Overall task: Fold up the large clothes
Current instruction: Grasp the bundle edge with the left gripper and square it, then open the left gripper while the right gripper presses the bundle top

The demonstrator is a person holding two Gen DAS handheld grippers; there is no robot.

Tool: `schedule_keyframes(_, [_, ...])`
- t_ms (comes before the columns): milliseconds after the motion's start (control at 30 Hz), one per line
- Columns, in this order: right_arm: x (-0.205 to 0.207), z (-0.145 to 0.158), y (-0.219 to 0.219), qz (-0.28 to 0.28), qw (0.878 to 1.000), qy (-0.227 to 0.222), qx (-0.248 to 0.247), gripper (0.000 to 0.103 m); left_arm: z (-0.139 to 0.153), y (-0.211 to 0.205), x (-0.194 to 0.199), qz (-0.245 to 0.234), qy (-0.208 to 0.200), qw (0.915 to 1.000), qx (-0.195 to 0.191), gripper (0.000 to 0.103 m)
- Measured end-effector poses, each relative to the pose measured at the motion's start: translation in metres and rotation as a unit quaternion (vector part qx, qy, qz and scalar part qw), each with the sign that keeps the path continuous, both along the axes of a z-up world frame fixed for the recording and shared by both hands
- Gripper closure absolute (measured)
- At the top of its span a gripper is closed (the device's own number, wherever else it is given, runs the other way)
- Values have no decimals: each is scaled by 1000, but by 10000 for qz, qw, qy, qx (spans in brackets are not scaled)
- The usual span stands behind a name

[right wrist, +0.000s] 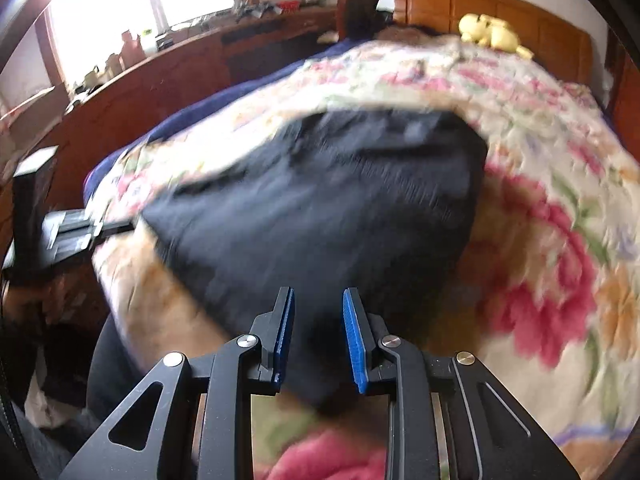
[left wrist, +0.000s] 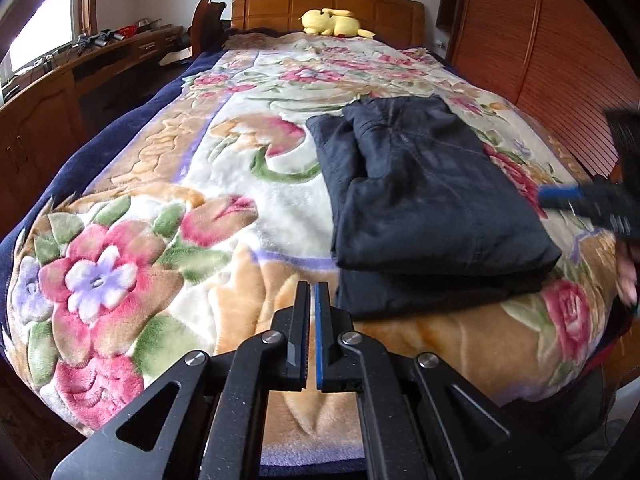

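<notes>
While the left wrist view is sharp, the right wrist view is smeared, so garment detail comes from the left alone. Folded dark garment (left wrist: 432, 196) lies on the floral blanket (left wrist: 160, 216) covering the bed, toward the right side of the near half; matte woven cloth, stitched seams crossing near its far end, layers stacked in a rough rectangle with a lower layer showing along the near edge. Blanket is plush, deep pile, pink and purple flowers on cream and tan, navy border at left. Left gripper (left wrist: 312, 292) hangs over bare blanket just left of the garment's near corner, jaws closed together, nothing between them. Right gripper (left wrist: 560, 192) shows at the right edge of the left view, blurred, near the garment's right side. From the right wrist view the right gripper (right wrist: 319, 300) has jaws parted, blue ribbed pads facing, over the garment's (right wrist: 320, 208) near end; no cloth pinched. Yellow plush toy (left wrist: 332, 22) sits by the wooden headboard (left wrist: 320, 4). Cluttered wooden bench (right wrist: 200, 40) runs under the window.
</notes>
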State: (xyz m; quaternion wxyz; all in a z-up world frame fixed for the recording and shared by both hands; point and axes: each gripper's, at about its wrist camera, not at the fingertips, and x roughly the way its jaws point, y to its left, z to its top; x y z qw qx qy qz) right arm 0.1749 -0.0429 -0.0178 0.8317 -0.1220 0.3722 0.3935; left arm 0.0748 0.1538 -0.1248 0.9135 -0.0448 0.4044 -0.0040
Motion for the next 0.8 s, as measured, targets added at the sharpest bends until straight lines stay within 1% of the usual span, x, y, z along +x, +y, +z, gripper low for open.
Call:
schedule_keyframes(33, [10, 4, 5, 62, 10000, -15, -15, 77, 2, -1, -1, -25, -29, 10000, -24, 101])
schedule_keyframes(100, [37, 0, 15, 211, 9993, 256, -163, 77, 6, -2, -2, -65, -70, 9999, -78, 101])
schedule_keyframes(133, [47, -1, 20, 100, 9994, 172, -290, 77, 8, -2, -2, -86, -80, 9999, -102, 100])
schedule_keyframes(167, [55, 0, 27, 127, 9992, 78, -383, 77, 9, -2, -2, -105, -86, 9998, -120, 95])
schedule_keyframes(233, [63, 6, 44, 502, 9983, 118, -281, 77, 11, -2, -3, -166, -104, 9996, -183, 90])
schedule_keyframes(267, [67, 9, 55, 666, 9972, 185, -270, 68, 12, -2, -2, -163, -117, 9996, -204, 83])
schedule_keyframes(300, [73, 10, 68, 726, 9966, 211, -316, 60, 13, 0, -2, -139, -144, 9995, -232, 79])
schedule_keyframes(333, [78, 12, 83, 759, 9962, 213, -365, 48, 14, 2, -3, -106, -169, 9995, -251, 75])
schedule_keyframes(367, [81, 13, 95, 800, 9959, 210, -364, 43, 14, 3, -3, -69, -188, 9995, -257, 75])
schedule_keyframes(400, [86, 13, 107, 842, 9956, 237, -340, 42, 14, 6, -3, -16, -208, 9995, -257, 73])
schedule_keyframes(467, [98, 7, 134, 847, 9950, 397, -355, 41, 12, 12, -2, 73, -194, 9995, -252, 64])
schedule_keyframes(533, [112, -1, 158, 864, 9936, 571, -459, 41, 10, 20, -2, 156, -160, 9995, -235, 59])
schedule_keyframes(633, [128, -15, 190, 847, 9909, 741, -735, 41, 8, 28, -3, 233, -108, 9994, -214, 56])
schedule_keyframes(700, [140, -24, 208, 869, 9881, 855, -933, 54, 6, 32, -4, 266, -78, 9994, -202, 56])
schedule_keyframes(733, [141, -28, 216, 974, 9858, 869, -1053, 84, 5, 34, -5, 273, -67, 9994, -201, 56])
schedule_keyframes(767, [140, -30, 225, 1229, 9816, 986, -1075, 88, 3, 36, -6, 279, -47, 9994, -206, 56])
schedule_keyframes(800, [140, -31, 232, 1343, 9797, 975, -1121, 89, 2, 37, -6, 283, -25, 9994, -215, 56])
